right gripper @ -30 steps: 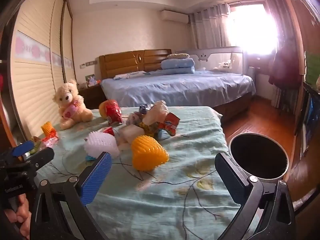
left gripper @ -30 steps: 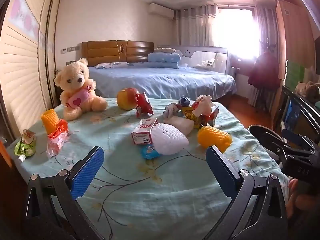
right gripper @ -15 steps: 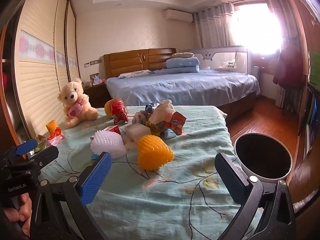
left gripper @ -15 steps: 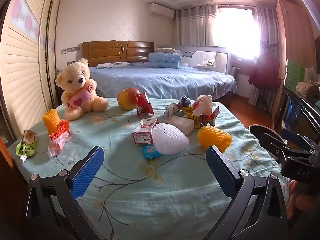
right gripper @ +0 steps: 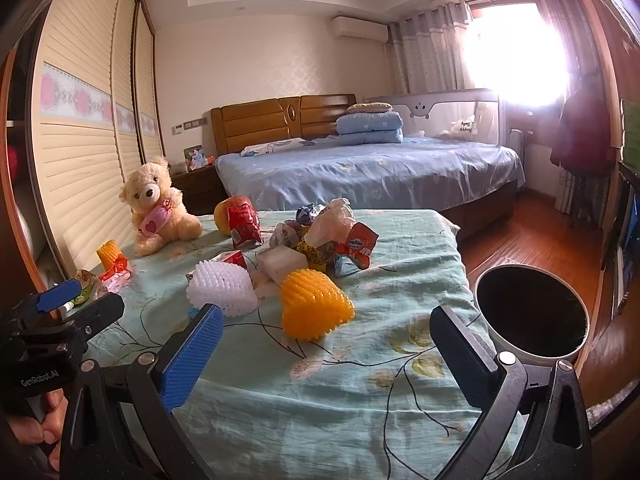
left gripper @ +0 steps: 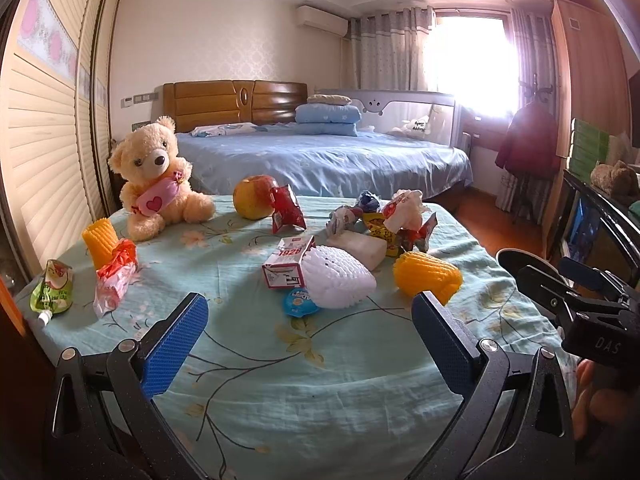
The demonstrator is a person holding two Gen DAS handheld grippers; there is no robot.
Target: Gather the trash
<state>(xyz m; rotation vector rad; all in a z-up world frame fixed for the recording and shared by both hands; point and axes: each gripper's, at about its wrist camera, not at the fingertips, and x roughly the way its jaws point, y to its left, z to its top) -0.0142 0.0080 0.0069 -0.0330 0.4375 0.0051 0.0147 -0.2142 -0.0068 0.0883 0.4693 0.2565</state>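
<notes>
Nearer now, both claws gape over bare tablecloth (left gripper: 304, 364).

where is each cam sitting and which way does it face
Left wrist: on the left tool, facing across the table toward the bed; its open fingers show, the right tool at right.
Right wrist: on the right tool, same heading from further right; open fingers, the left tool and trash bin show.
Shared: teddy bear, yellow foam net.
</notes>
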